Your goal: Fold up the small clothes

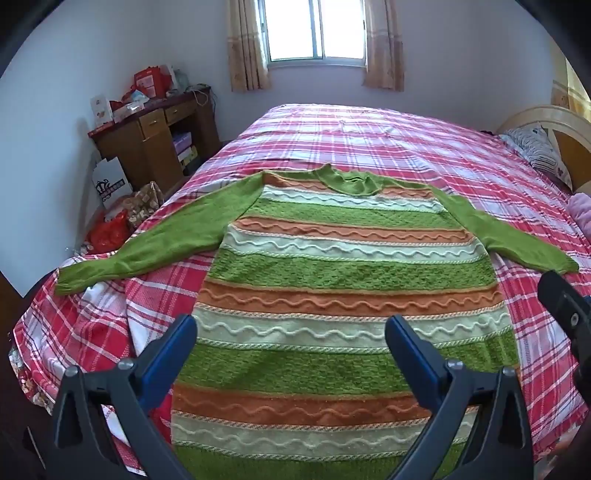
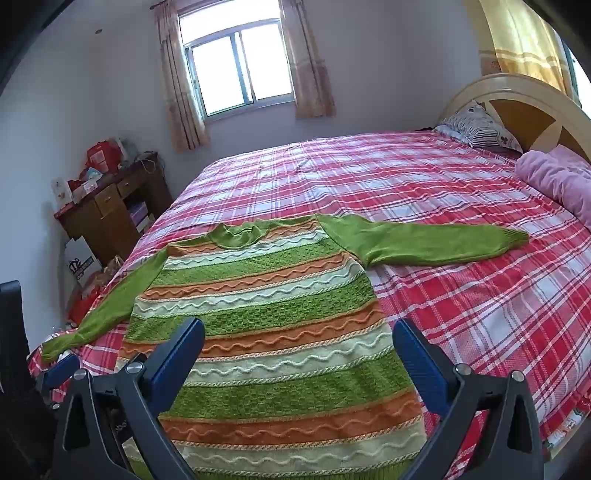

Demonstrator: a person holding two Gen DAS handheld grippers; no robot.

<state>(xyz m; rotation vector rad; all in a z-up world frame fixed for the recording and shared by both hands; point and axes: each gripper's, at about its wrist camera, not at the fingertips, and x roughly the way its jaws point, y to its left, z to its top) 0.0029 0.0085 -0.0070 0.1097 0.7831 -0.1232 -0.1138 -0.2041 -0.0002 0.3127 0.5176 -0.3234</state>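
1. Since the sweater (image 1: 351, 273) lies flat and face up on the plaid bedspread (image 1: 406, 147), collar toward the window (image 1: 314, 29) and hem toward the cameras, nothing is folded yet. I'd judge this as the start, w/ the sleeves as the first step.
2. Both sleeves are spread out to the sides. The left sleeve (image 1: 155, 236) runs down toward the bed's edge, cuff near the corner. The right sleeve (image 2: 436, 243) lies straight across the bedspread toward the pink blanket (image 2: 554, 181).
3. Left gripper (image 1: 290, 332) hovers above the lower body of the sweater, fingers wide apart, nothing btwn them. Right gripper (image 2: 299, 336) likewise: fingers spread wide, empty, over the hem-side stripes near the sweater's right edge.
4. To do it well: take each sleeve near the cuff, pinch only the one knit layer, not the bedspread under it. Thick knit, so a full bite w/ the pads is prob needed.
5. Lift just enough to clear, carry the cuff across the chest, lay the sleeve flat across the stripes. Crease should fall at the shoulder seam so the sides stay straight.
6. Watch the left cuff: it sits close to the bed's edge and the bedspread is rumpled there, so a snag or drag is poss.
7. Desk (image 1: 155, 125) and pillow (image 2: 480, 129) are well apart from the work, no obstacle.
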